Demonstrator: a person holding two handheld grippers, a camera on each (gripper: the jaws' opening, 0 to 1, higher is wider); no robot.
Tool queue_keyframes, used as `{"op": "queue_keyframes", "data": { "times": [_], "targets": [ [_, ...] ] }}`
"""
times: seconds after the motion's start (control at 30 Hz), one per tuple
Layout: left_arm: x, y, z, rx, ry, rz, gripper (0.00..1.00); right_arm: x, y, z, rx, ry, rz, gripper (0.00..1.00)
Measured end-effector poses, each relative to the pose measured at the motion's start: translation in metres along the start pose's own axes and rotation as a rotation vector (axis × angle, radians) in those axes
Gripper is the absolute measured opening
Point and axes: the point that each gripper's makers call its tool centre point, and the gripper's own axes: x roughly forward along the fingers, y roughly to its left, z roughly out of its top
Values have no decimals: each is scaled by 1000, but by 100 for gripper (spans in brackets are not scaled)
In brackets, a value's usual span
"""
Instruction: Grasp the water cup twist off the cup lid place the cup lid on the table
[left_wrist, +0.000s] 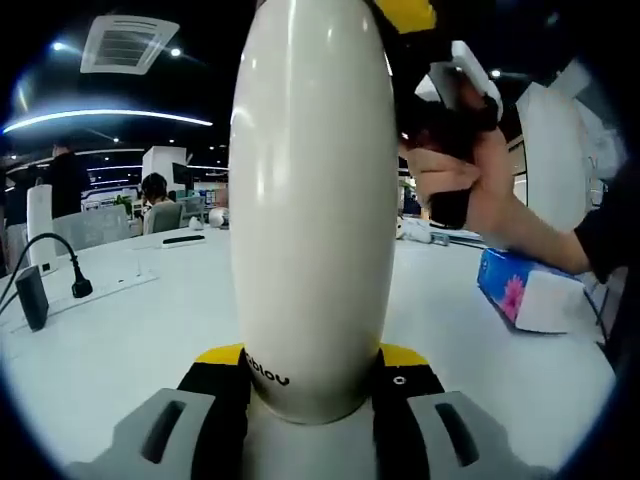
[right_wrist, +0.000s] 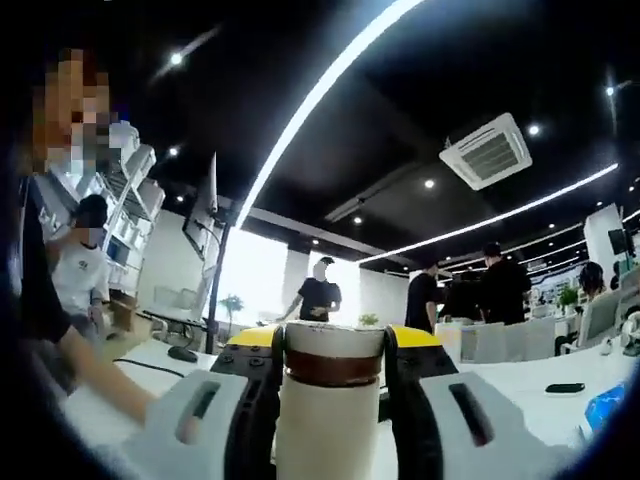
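Note:
A tall cream-white water cup stands upright on the white table, close up in the left gripper view. My left gripper is shut on its lower body, yellow pads on either side. At the cup's top a yellow part of my right gripper shows, held by a person's hand. In the right gripper view, the cup lid sits above a brown band. My right gripper is shut around that top end.
A blue and white tissue box lies on the table to the right of the cup. A power strip with a black plug lies at the left. A dark phone lies on a far table. People stand in the background.

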Motion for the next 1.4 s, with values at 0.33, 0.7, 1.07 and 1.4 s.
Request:
{"op": "queue_keyframes", "data": {
  "times": [0.33,0.7,1.07,1.4],
  "targets": [
    [0,0,-1,0,1,1,49,-1,1,-2,163,-68,192,43],
    [-1,0,-1,1,-2,-3,49,-2,3,-1,274,-106,351,43],
    [-1,2,0,0,-3,-5,49,-2,7,1,317,-120,436,43],
    [-1,4,1,1,-4,-8,49,-2,17,-1,253,-71,394,52]
  ]
}}
